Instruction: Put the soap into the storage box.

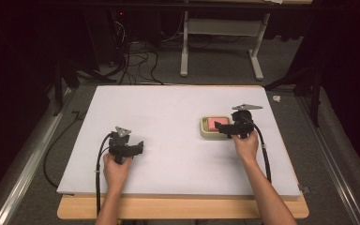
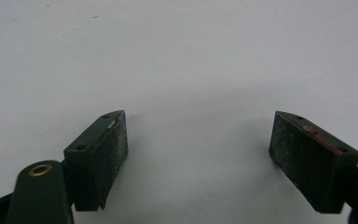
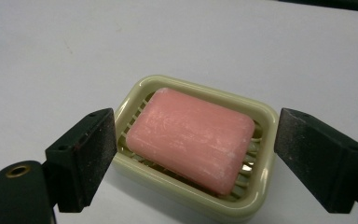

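Note:
A pink soap bar [image 3: 191, 140] lies in a pale green slatted soap dish [image 3: 261, 112] on the white table. In the high view the dish [image 1: 206, 131] sits right of centre with the soap [image 1: 214, 123] in it. My right gripper [image 3: 193, 158] is open, its jaws standing on either side of the dish without closing on it; in the high view it [image 1: 225, 130] hangs over the dish's right part. My left gripper [image 2: 198, 154] is open over bare white tabletop, at the left front [image 1: 139, 147], with nothing between its jaws.
The white board [image 1: 168, 108] covers a wooden table [image 1: 183, 208]. Beyond the far edge stand a table frame [image 1: 220, 47] and loose cables [image 1: 136, 61] on the floor. Metal rails [image 1: 23, 173] run along both sides.

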Action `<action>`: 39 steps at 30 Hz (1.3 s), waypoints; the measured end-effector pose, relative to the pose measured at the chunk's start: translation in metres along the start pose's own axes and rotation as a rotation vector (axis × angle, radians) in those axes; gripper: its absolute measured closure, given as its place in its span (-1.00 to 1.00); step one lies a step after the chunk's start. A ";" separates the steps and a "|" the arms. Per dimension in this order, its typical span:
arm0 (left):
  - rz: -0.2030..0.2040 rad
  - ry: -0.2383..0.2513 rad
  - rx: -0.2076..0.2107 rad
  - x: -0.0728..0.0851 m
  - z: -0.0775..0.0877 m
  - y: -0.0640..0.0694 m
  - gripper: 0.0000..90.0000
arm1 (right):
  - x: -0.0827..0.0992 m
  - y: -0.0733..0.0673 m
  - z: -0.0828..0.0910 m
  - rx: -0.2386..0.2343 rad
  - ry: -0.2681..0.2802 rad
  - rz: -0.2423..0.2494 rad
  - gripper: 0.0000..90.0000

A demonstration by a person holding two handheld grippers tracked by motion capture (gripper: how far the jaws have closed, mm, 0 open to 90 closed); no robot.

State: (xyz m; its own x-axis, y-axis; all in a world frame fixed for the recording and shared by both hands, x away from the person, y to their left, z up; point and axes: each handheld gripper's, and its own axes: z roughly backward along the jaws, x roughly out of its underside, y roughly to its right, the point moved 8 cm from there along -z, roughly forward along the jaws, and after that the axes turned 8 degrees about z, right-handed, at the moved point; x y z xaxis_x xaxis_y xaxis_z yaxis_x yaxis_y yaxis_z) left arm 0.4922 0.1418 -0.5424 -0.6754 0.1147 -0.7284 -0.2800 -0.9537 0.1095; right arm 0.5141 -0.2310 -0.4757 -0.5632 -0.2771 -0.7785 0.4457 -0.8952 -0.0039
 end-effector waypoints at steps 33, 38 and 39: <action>0.001 0.000 0.000 0.000 0.000 0.000 -0.56 | 0.012 0.021 0.059 0.019 0.118 -0.032 -0.65; 0.002 0.001 0.000 0.000 0.000 0.000 -0.56 | 0.015 0.023 0.066 0.021 0.132 -0.028 -0.65; 0.001 0.001 0.000 0.000 0.000 0.000 -0.56 | 0.016 0.023 0.068 0.020 0.134 -0.035 -0.65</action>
State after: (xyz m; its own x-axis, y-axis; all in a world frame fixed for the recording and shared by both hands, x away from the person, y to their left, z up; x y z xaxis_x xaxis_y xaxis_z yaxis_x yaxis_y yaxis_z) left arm 0.4923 0.1418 -0.5424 -0.6753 0.1134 -0.7288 -0.2791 -0.9539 0.1102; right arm 0.4681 -0.2797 -0.4450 -0.4793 -0.1976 -0.8551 0.4126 -0.9107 -0.0209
